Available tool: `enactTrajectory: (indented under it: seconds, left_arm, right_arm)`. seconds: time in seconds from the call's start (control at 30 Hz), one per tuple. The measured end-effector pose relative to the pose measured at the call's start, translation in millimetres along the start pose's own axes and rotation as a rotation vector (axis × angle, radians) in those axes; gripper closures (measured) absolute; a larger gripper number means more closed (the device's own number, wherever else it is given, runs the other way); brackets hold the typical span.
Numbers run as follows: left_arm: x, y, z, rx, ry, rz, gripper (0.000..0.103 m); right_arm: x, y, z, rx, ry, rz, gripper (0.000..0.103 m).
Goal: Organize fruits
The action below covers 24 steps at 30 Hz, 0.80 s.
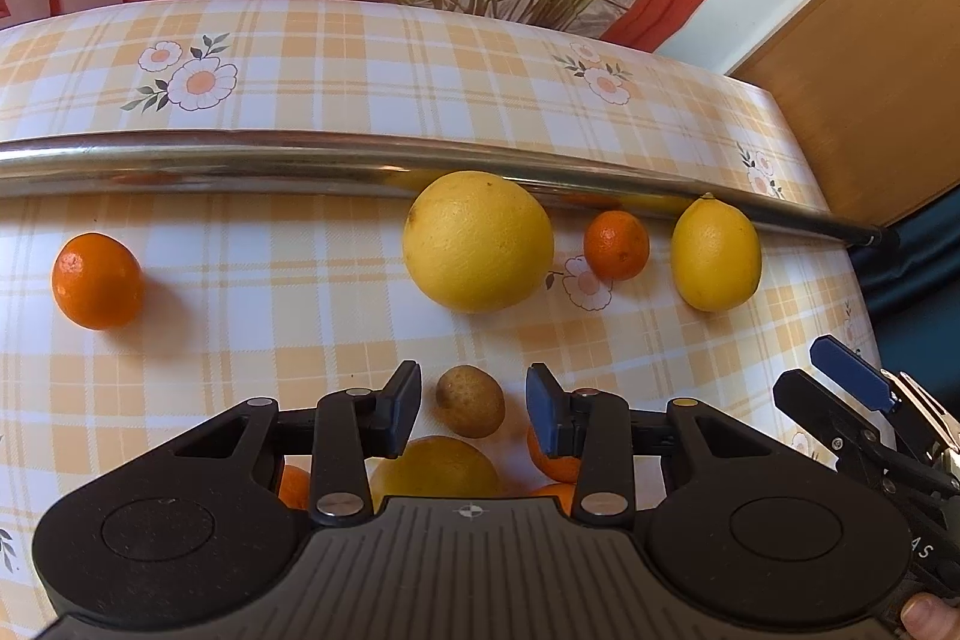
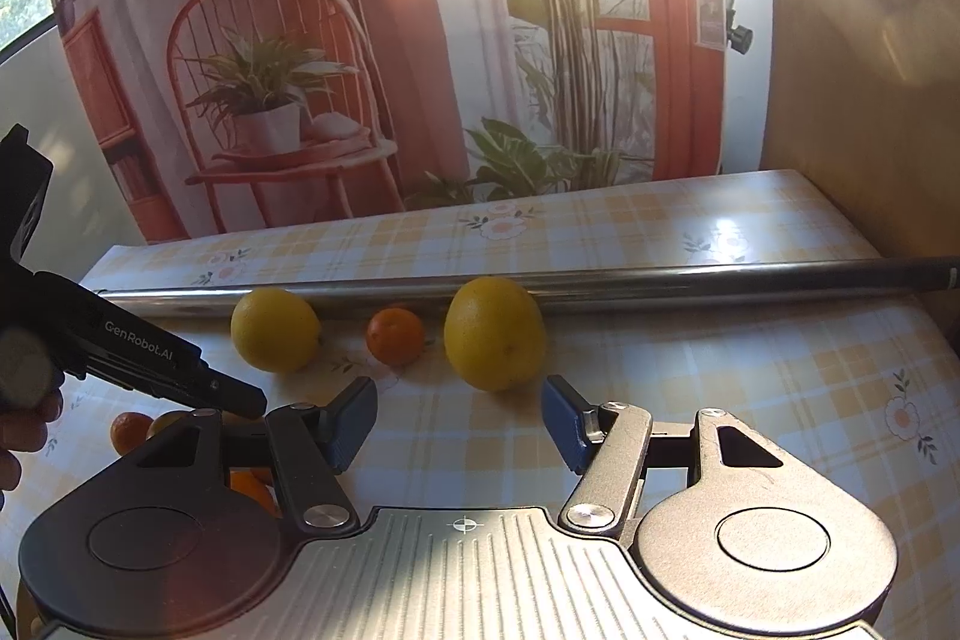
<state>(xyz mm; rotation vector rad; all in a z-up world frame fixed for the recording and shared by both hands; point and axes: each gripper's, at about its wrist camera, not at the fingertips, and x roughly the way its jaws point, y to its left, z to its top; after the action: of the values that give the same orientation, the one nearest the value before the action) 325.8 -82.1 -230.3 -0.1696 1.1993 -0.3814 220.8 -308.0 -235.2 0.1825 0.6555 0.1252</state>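
Where checked tablecloth (image 1: 336,316) meets metal rod (image 1: 240,160) | printed backdrop (image 2: 372,58) behind

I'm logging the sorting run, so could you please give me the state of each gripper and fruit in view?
left gripper: open, small brownish fruit between its fingers, untouched
right gripper: open, empty
big yellow fruit: resting against the metal bar
lemon: lying by the bar
lone mandarin: apart, on the tablecloth

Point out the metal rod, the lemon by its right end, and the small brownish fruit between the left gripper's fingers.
metal rod (image 1: 240,160), left wrist view, on its shiny upper side.
lemon (image 1: 715,263), left wrist view, middle of its peel.
small brownish fruit (image 1: 470,401), left wrist view, centre of its speckled skin.
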Motion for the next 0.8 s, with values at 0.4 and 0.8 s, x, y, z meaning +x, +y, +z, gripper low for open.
enactTrajectory:
  seconds: [0.4,0.8]
  left_arm:
    - [-6,-6,-5,0.062,-0.024,0.045,0.076]
    - [-44,-10,-19,0.094,-0.159,0.047,0.076]
  right_arm:
    - [0,-3,-2,0.02,0.009,0.002,0.046]
    - [10,-12,-5,0.051,-0.025,-0.02,0.042]
